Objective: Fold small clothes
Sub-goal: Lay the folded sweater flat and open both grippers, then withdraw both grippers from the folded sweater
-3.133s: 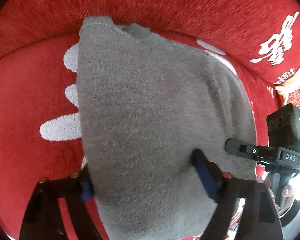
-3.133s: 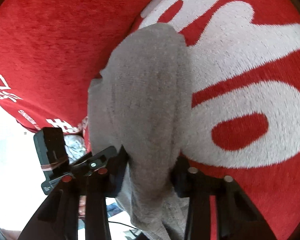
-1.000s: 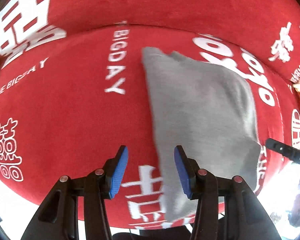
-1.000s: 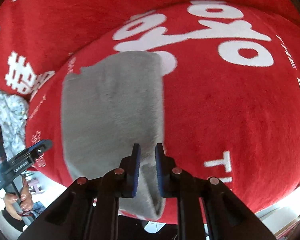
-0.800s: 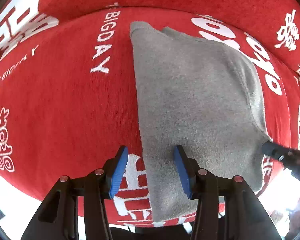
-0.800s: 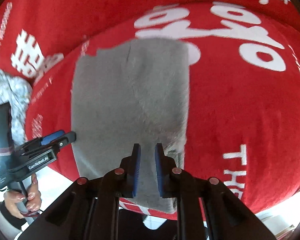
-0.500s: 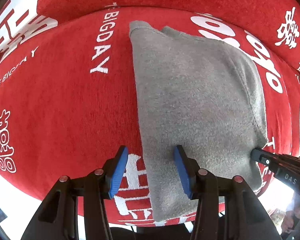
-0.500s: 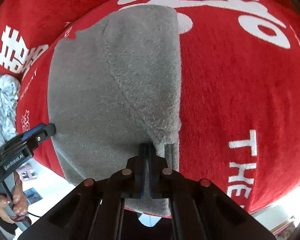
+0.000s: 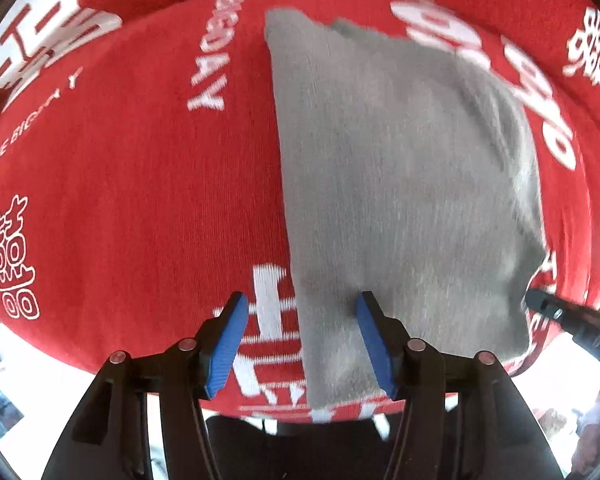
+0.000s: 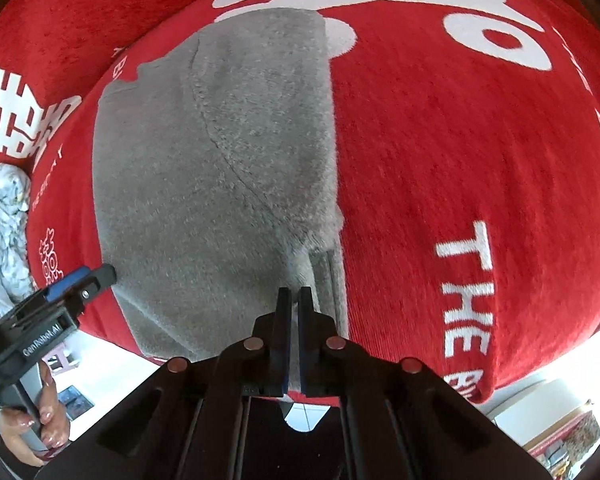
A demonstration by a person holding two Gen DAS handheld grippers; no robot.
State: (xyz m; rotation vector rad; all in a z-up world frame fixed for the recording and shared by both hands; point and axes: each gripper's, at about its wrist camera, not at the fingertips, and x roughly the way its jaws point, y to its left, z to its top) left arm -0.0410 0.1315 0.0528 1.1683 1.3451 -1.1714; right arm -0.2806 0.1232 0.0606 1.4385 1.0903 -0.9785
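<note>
I am looking down along both claws at a grey knitted garment (image 9: 404, 184) lying flat on a red cloth with white lettering (image 9: 132, 184). The garment is already folded into a long panel, and its long axis runs away from me, straight ahead of both claws.

My left gripper (image 9: 300, 334) points down over the near end of the panel. Its blue pads (image 9: 226, 344) stand moderately wide, and they have just been opening. The panel's left edge passes between them: one pad sits over bare red cloth to the left, the other over grey knit. Neither pad presses on the fabric, so nothing is held.

My right gripper (image 10: 295, 308) hangs at the panel's near right corner, its fingers closed together. A small fold of the garment's edge lies right at the tips, but I cannot tell whether any knit is actually pinched between them. From the left wrist camera its dark tip (image 9: 540, 306) shows just off the panel's near right corner.

So the two claws flank the near short end, one at each corner, with the whole panel stretching ahead. I judge the coming move to be taking this near end and carrying it forward over the far end, across the long axis. The left claw is better placed, already straddling an edge.

A pale patterned cloth (image 10: 2, 220) lies well off to the left.
</note>
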